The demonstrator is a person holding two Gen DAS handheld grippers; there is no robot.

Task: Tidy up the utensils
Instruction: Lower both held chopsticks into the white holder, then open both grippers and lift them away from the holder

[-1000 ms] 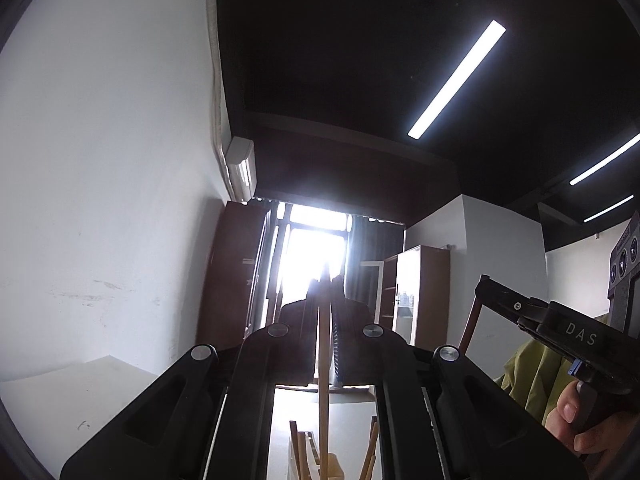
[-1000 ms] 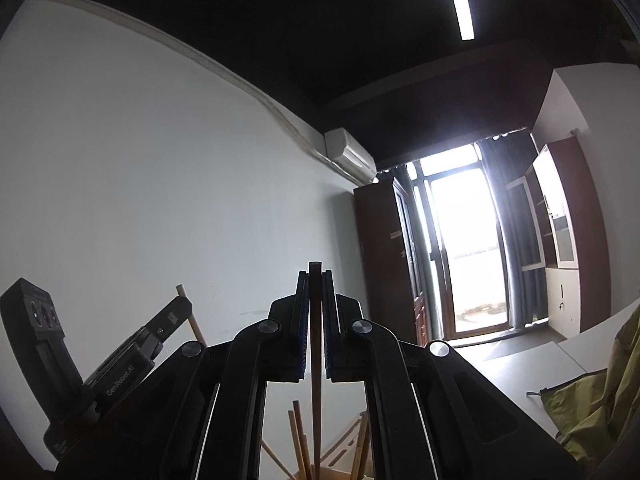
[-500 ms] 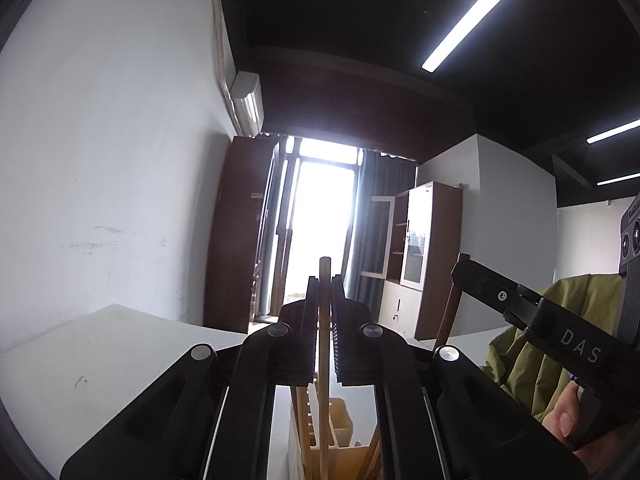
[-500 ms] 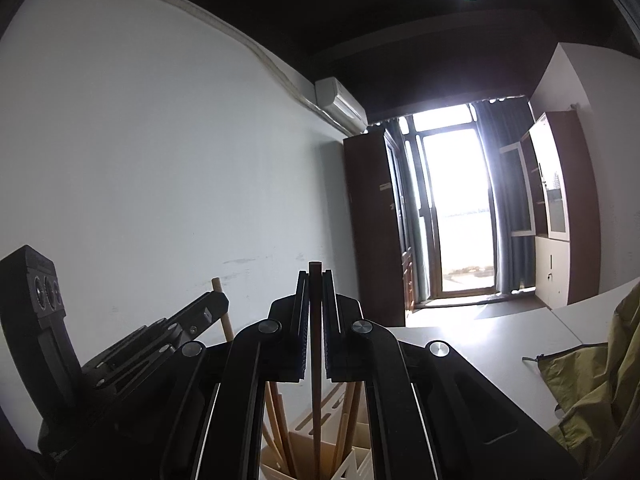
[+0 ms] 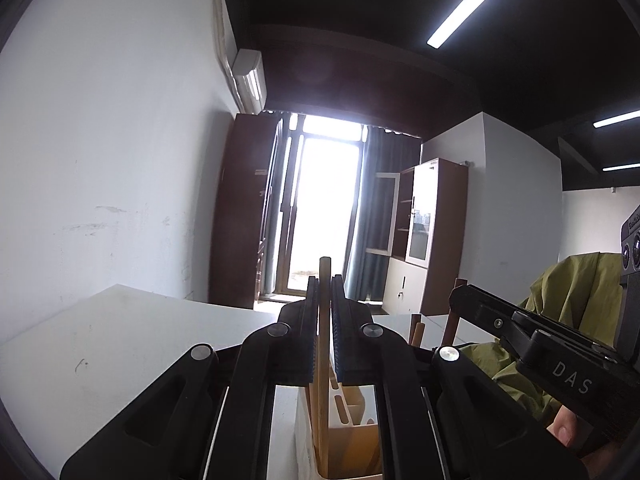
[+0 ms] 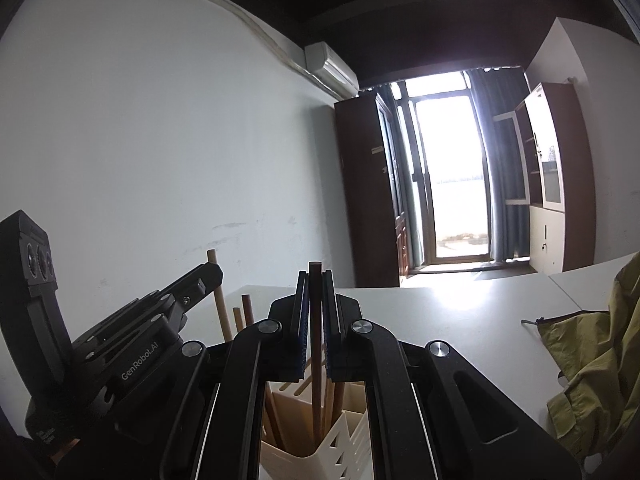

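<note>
Wooden sticks stand upright, one pinched in each narrow grip: left gripper [image 5: 325,280] holds the pale stick [image 5: 323,360], right gripper [image 6: 315,276] the dark stick [image 6: 315,360], both over the cream holder [image 6: 352,444] at 6 o'clock; next, lowering, then release

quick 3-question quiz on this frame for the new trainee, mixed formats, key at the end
1. True or false: the left tool is shut on a pale wooden stick held upright.
2. The stick in the right tool is: A) dark brown wood B) shiny metal C) red plastic.
3. Fill in: below both tools stands a cream plastic utensil ____ with compartments, which already has wooden handles standing in it.

Key: 1 true; 2 A; 3 holder. It stands on the white table, and an olive-green jacket lies to its right.
</note>
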